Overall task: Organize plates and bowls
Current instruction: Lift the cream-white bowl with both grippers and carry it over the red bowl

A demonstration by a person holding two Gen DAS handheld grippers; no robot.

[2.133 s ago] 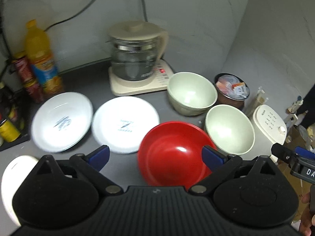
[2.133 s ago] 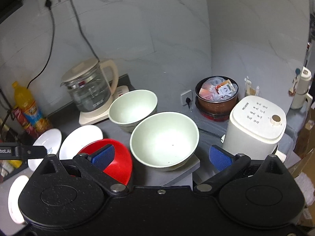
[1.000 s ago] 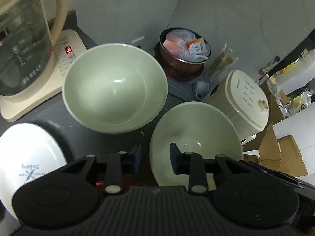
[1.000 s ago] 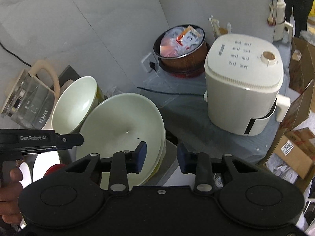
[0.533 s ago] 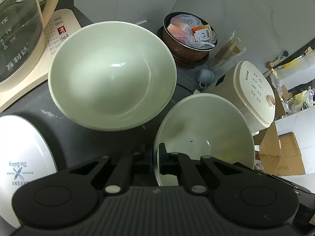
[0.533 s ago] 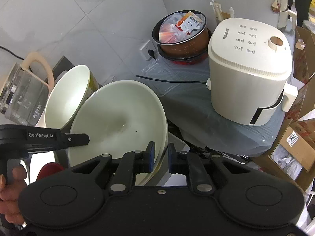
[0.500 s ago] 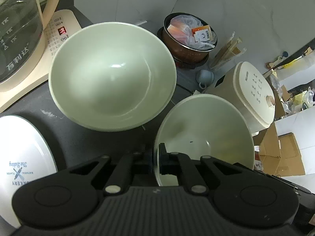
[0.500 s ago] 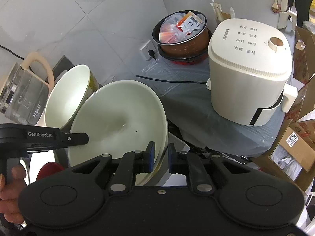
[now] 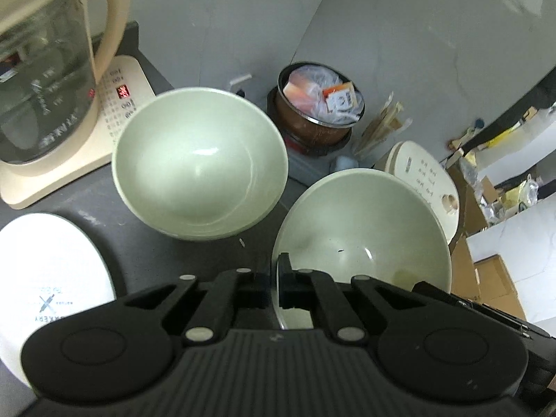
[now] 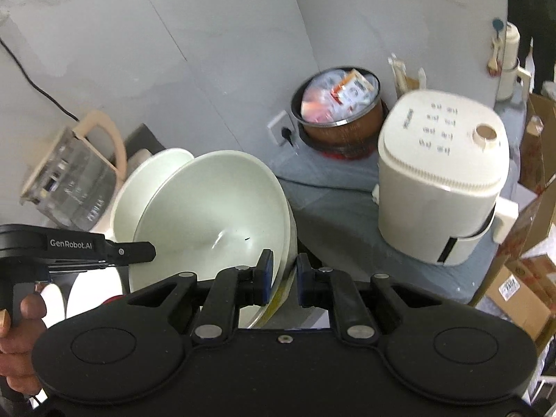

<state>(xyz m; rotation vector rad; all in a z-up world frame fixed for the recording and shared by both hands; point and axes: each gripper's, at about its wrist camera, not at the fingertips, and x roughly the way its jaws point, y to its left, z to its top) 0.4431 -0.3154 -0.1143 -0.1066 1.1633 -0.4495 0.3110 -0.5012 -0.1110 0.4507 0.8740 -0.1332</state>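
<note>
The left gripper [image 9: 275,286] is clamped tight on the near-left rim of a pale green bowl [image 9: 361,239], one finger [image 9: 290,283] inside the rim and the other outside, with no gap visible beyond the thickness of the wall. The right gripper [image 10: 281,279] pinches the same bowl [image 10: 212,215] on its opposite rim; its blue-padded fingers [image 10: 266,274] stand a little apart, with the rim sandwiched between them. So both grippers hold one bowl, which is tilted, its mouth turned toward the left wrist camera.

The held bowl is deep and round, glossy, a washed-out green-white inside, with a tiny dark speck near its centre and a yellowish smear low on the wall toward five o'clock in the left wrist view. Its outer edge shows a thin yellow-green band in the right wrist view.

At about eleven o'clock from the left fingers, a second pale green bowl [image 9: 199,163] of the same kind sits upright on the dark grey counter [image 9: 139,232], close beside the held one; whether the two rims touch cannot be told. At nine o'clock a white plate [image 9: 48,278] with a printed logo lies flat. Further out at ten o'clock stands a glass kettle [image 9: 45,69] on its cream base. At twelve o'clock a brown pot [image 9: 314,118] is stuffed with packets, and at two o'clock a cream appliance [image 9: 427,180] peeks from behind the held bowl.

In the right wrist view a hand [image 10: 19,347] grips the left gripper's handle at eight o'clock.
</note>
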